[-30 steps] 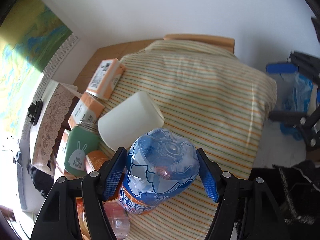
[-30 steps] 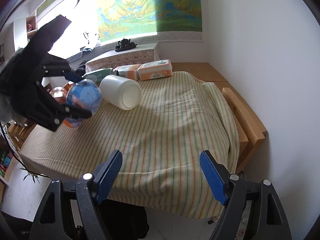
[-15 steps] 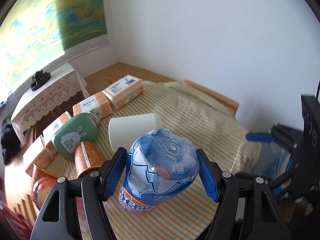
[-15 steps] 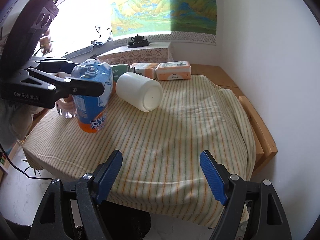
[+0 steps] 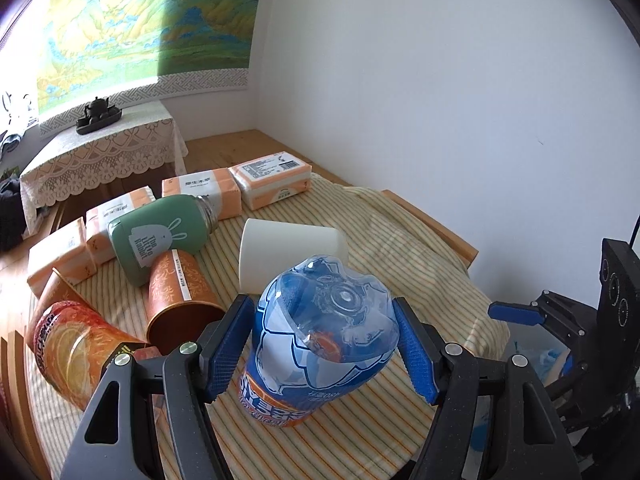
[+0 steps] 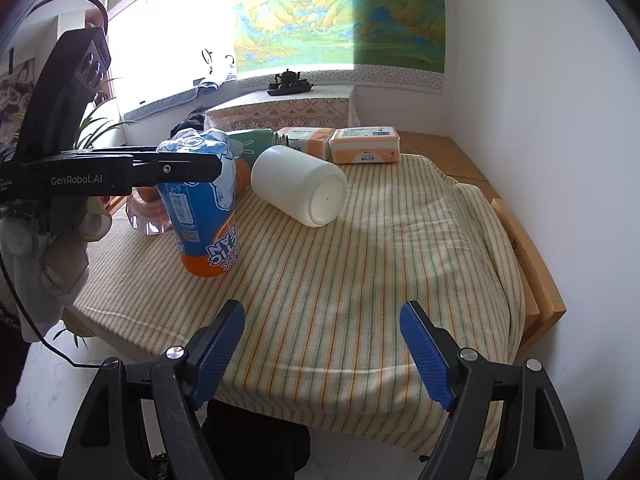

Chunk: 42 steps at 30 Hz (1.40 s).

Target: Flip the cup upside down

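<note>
A clear blue and orange plastic cup stands upside down, its rim on the striped cloth. My left gripper has its blue pads on both sides of the cup's upper part; it also shows in the right wrist view around the cup. A white cup lies on its side just behind, base toward the right wrist camera. My right gripper is open and empty above the table's near edge.
An orange paper cup, a green bottle and an orange-printed cup lie at the left. Tissue packs line the back. The wooden table edge runs along the right, near the wall.
The left gripper has brought the blue cup down and upright, so its rim now rests on the cloth. The right gripper has stayed still and open.
</note>
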Motion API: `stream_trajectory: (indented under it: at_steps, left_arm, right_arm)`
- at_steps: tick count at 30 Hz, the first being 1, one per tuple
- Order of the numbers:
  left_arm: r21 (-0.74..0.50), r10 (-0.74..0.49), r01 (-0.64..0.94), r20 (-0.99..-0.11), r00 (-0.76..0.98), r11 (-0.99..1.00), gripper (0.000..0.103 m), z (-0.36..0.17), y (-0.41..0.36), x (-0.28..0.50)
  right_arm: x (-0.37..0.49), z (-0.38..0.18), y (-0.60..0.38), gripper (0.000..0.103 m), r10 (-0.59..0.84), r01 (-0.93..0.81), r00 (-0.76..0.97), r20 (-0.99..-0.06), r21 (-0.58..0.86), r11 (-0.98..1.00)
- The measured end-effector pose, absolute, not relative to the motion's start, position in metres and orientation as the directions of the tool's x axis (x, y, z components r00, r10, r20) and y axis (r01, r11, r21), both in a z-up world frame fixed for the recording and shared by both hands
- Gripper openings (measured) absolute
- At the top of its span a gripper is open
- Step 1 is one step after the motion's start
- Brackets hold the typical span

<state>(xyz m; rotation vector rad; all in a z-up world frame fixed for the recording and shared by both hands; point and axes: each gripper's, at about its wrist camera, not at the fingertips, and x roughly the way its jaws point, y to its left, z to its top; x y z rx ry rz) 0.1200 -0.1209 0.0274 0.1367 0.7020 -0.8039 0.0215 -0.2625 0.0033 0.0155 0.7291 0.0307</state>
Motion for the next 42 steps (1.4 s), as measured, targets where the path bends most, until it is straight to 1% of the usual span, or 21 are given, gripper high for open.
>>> stream_trajectory:
  at_steps: [2, 3, 5, 7, 9, 10, 13, 19, 22, 24, 28, 33, 35, 42]
  left_arm:
    - [-0.138, -0.604, 0.692, -0.625, 0.494, 0.709, 0.074, 0.026, -0.118, 0.121]
    - [-0.139, -0.602, 0.689, -0.628, 0.494, 0.711, 0.079, 0.025, -0.117, 0.122]
    - [-0.138, -0.593, 0.683, -0.635, 0.495, 0.717, 0.086, 0.023, -0.115, 0.122]
    - [-0.127, -0.583, 0.678, -0.638, 0.503, 0.724, 0.087, 0.021, -0.114, 0.121]
    - [-0.122, -0.580, 0.674, -0.634, 0.512, 0.729, 0.091, 0.021, -0.111, 0.120]
    - [-0.119, -0.576, 0.668, -0.630, 0.521, 0.734, 0.092, 0.022, -0.109, 0.120]
    - [-0.107, -0.563, 0.653, -0.621, 0.545, 0.750, 0.094, 0.025, -0.103, 0.115]
    - [-0.037, -0.500, 0.607, -0.608, 0.616, 0.793, 0.095, 0.030, -0.092, 0.101]
    - [-0.022, -0.474, 0.572, -0.587, 0.657, 0.820, 0.096, 0.036, -0.081, 0.093]
    - [-0.012, -0.456, 0.548, -0.570, 0.684, 0.836, 0.101, 0.039, -0.073, 0.087]
    - [0.002, -0.407, 0.484, -0.538, 0.738, 0.875, 0.101, 0.042, -0.054, 0.072]
    - [-0.008, -0.337, 0.384, -0.496, 0.800, 0.923, 0.101, 0.043, -0.031, 0.053]
    - [-0.014, -0.312, 0.347, -0.474, 0.824, 0.938, 0.101, 0.046, -0.021, 0.044]
    - [-0.045, -0.245, 0.249, -0.409, 0.879, 0.967, 0.102, 0.052, 0.006, 0.016]
  right_arm:
    - [0.023, 0.003, -0.261, 0.077, 0.037, -0.026, 0.745, -0.667, 0.026, 0.999]
    - [0.023, 0.003, -0.260, 0.077, 0.039, -0.030, 0.745, -0.666, 0.026, 0.999]
    - [0.022, 0.004, -0.259, 0.077, 0.040, -0.034, 0.746, -0.664, 0.023, 0.999]
    - [0.023, 0.004, -0.258, 0.077, 0.045, -0.037, 0.748, -0.662, 0.026, 0.999]
    - [0.024, 0.004, -0.257, 0.077, 0.048, -0.039, 0.749, -0.660, 0.029, 0.999]
    - [0.023, 0.004, -0.256, 0.077, 0.049, -0.039, 0.750, -0.659, 0.030, 0.999]
    - [0.023, 0.004, -0.252, 0.077, 0.052, -0.043, 0.751, -0.659, 0.030, 0.999]
    - [0.024, 0.007, -0.247, 0.077, 0.052, -0.042, 0.760, -0.648, 0.030, 0.999]
    - [0.025, 0.009, -0.243, 0.077, 0.050, -0.042, 0.769, -0.638, 0.028, 0.999]
    - [0.025, 0.012, -0.241, 0.077, 0.050, -0.040, 0.776, -0.629, 0.030, 0.999]
    - [0.027, 0.015, -0.238, 0.077, 0.055, -0.032, 0.793, -0.606, 0.048, 0.998]
    - [0.030, 0.018, -0.234, 0.077, 0.038, -0.007, 0.814, -0.580, 0.056, 0.998]
    - [0.030, 0.019, -0.232, 0.082, 0.034, 0.000, 0.823, -0.567, 0.060, 0.998]
    - [0.025, 0.024, -0.221, 0.086, -0.020, 0.044, 0.860, -0.510, 0.034, 0.998]
